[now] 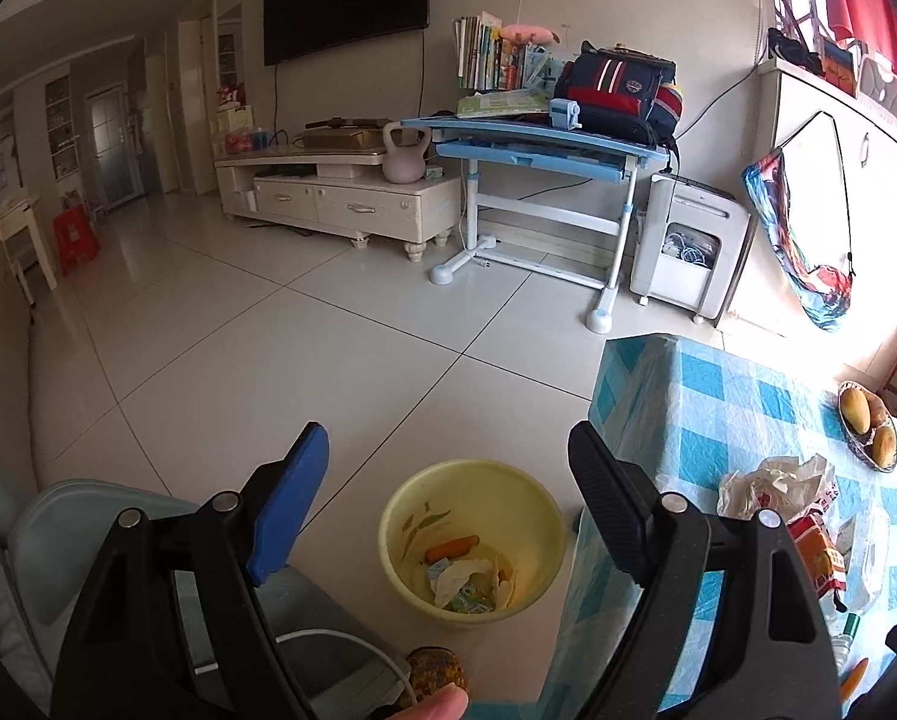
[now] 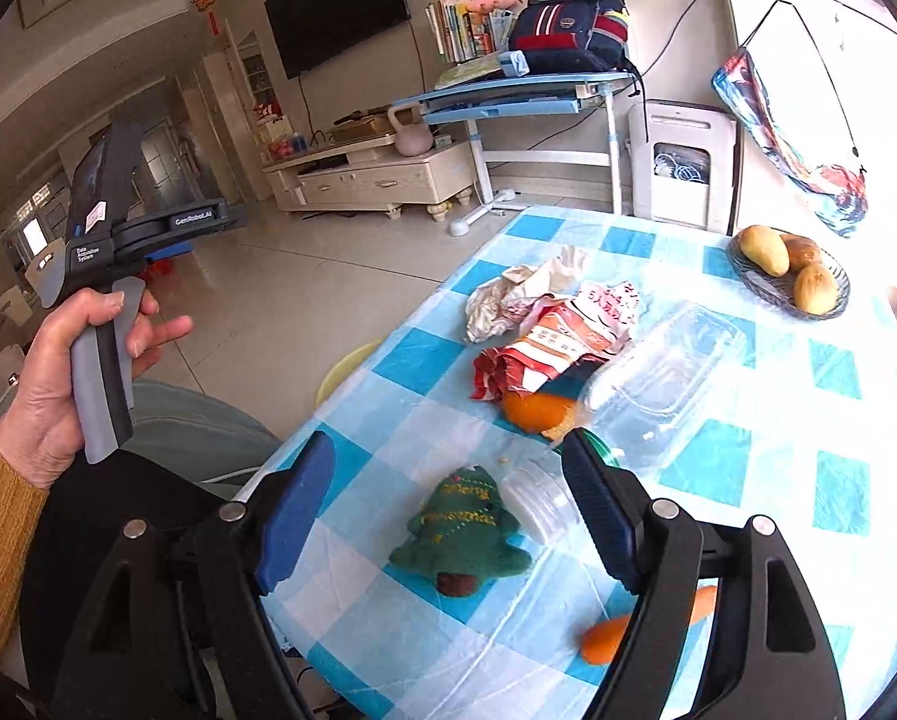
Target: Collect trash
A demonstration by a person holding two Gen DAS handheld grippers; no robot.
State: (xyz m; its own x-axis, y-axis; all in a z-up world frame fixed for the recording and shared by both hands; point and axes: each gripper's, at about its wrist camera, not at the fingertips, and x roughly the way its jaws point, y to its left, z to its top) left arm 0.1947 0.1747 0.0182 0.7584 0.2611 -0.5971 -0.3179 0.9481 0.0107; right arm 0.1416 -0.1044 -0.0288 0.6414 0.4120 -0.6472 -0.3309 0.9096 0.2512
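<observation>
left gripper (image 1: 448, 504) hangs over the yellow bin (image 1: 475, 540) on the floor, jaws spread, nothing between them. right gripper (image 2: 448, 516) is over the table (image 2: 718, 456), jaws also spread and empty.

trash on the checked cloth: crumpled wrappers (image 2: 559, 324), orange peel (image 2: 535, 411), a clear plastic box (image 2: 670, 372), a clear bottle (image 2: 541, 504) lying just ahead of the right fingers. bin already holds paper and a carrot bit.

likely next: bottle. come down square, pads either side of the body (it could roll or squirt out if pinched off-centre). felt tree (image 2: 463, 531) touches it; probably not trash, leave it.

room: tiled floor, tv, blue desk, fruit basket (image 2: 790, 276) at the far table edge.
</observation>
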